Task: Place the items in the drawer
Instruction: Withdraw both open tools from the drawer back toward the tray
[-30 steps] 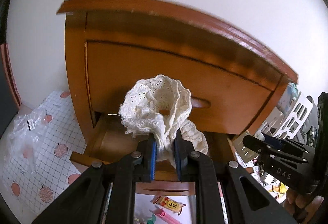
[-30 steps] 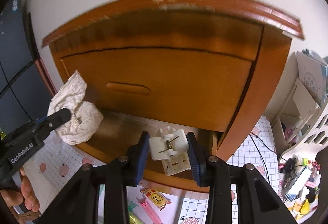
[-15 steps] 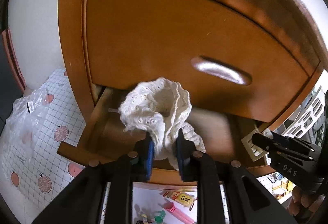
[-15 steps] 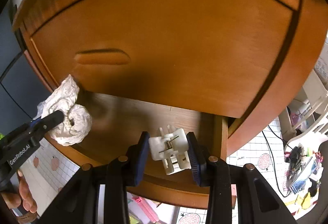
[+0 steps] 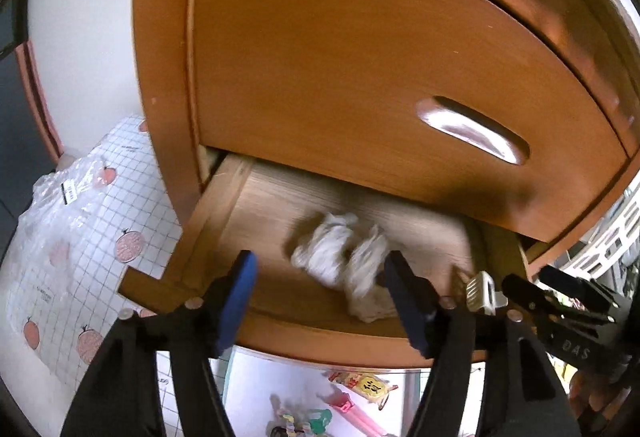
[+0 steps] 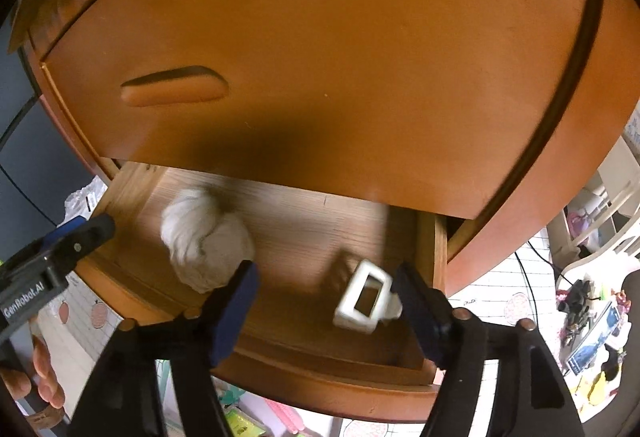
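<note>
Both claws stand spread wide and empty over the open lower drawer (image 5: 216, 221): the left claw (image 5: 324, 301) frames the white lace scrunchie (image 5: 344, 261) lying low centre on the drawer floor, the right claw (image 6: 328, 307) the white plastic clip (image 6: 364, 299) at lower right, which suggests each item is being let go inside. Motion blur smears both items, so I cannot tell whether they lie settled, and the closed upper drawer front (image 6: 320, 69) hides the drawer's back.
</note>
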{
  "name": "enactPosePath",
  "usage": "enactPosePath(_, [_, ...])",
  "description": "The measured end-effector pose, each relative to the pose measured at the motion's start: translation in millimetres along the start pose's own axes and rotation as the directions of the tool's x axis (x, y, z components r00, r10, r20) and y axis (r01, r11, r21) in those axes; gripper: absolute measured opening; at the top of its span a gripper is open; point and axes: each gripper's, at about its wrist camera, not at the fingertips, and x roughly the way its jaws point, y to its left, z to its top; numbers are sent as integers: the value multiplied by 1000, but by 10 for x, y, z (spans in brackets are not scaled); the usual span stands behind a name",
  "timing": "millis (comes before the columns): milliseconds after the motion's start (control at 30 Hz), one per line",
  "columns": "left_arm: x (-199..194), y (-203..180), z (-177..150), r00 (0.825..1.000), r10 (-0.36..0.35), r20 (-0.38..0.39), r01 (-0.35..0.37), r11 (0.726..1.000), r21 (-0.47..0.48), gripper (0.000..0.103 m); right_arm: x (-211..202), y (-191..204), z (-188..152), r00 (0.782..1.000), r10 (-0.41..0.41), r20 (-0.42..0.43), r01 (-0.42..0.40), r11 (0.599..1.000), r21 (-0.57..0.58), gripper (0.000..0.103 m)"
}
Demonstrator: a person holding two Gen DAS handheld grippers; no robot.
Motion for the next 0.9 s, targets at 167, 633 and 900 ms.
enactPosePath(167, [-23, 71, -48, 999, 40, 5, -40, 999, -15, 85, -36, -24, -64, 1000, 11, 8, -11, 1000, 4, 99])
enactPosePath(633, [-176, 96, -117, 993, 57, 99, -53, 998, -40, 103, -187, -27, -164, 998, 16, 53, -17, 999, 27, 103])
enactPosePath(900, [-573, 31, -306, 986, 21, 165, -17, 1000, -23, 103, -592, -46, -443, 986, 46, 160, -54, 997, 47, 103])
